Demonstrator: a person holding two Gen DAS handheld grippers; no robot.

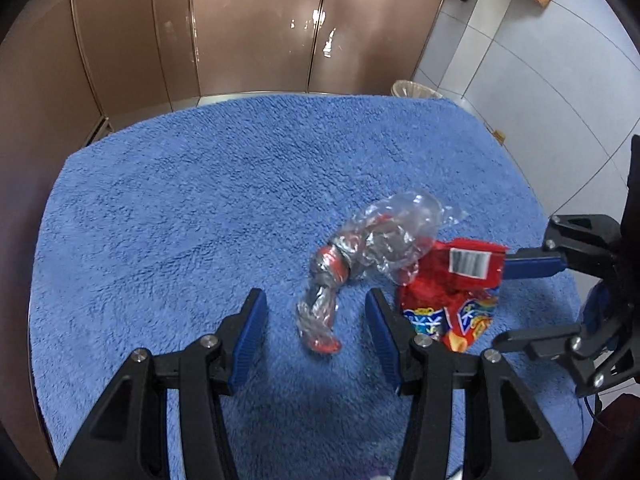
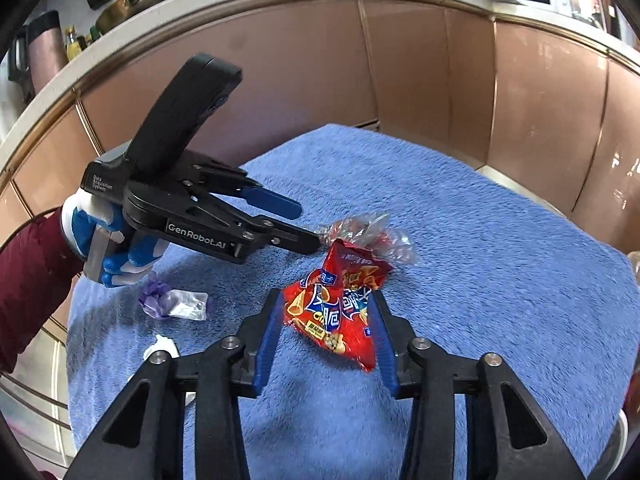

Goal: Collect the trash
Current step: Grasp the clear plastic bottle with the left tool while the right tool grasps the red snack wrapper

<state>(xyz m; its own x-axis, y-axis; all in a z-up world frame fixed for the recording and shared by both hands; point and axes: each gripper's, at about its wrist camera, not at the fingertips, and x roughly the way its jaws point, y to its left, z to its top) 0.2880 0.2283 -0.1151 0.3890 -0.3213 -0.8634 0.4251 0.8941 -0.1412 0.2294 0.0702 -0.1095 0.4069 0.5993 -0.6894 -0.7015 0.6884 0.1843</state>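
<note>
A crushed clear plastic bottle with a red label lies on the blue towel. Its lower end sits between the fingers of my left gripper, which is open, and the pads stay off it. From the right wrist view, the left gripper points at the bottle. Beside the bottle lies a red snack bag, also seen from the left wrist. My right gripper straddles it, open, with the pads close to the bag's edges. It enters the left wrist view from the right.
A purple and clear wrapper and a white crumpled scrap lie on the towel's left part. A woven waste basket stands beyond the towel's far edge. Brown cabinet doors run behind. A gloved hand holds the left gripper.
</note>
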